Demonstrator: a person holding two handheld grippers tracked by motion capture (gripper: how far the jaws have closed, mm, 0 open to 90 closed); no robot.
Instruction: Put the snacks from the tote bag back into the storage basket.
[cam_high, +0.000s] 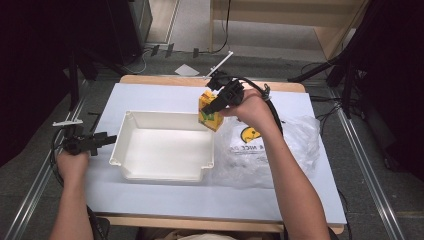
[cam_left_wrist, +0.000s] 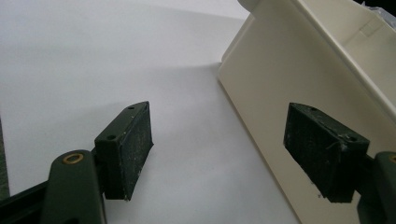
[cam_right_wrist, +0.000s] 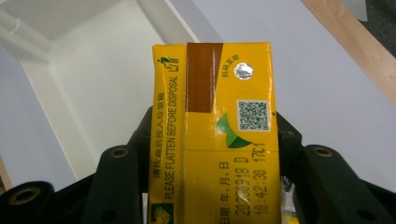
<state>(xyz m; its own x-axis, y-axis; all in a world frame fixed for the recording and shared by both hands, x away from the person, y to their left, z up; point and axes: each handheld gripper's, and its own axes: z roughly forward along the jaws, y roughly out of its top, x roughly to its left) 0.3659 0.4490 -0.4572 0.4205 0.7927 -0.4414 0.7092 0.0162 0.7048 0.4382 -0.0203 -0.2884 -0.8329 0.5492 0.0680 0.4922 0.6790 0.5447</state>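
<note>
While our right gripper (cam_high: 214, 107) clamps its jaws on the yellow drink carton (cam_high: 210, 111) over the far right corner of the white tray (cam_high: 165, 172), our left gripper (cam_left_wrist: 224, 154) near the tray's left wall, jaws wide, holding nothing, plastic bag (cam_high: 295, 145) right of the tray.

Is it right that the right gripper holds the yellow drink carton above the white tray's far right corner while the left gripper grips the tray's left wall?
Not quite: the left gripper is open beside the white tray, gripping nothing, as the left gripper view shows. The right gripper does hold the yellow drink carton.
</note>
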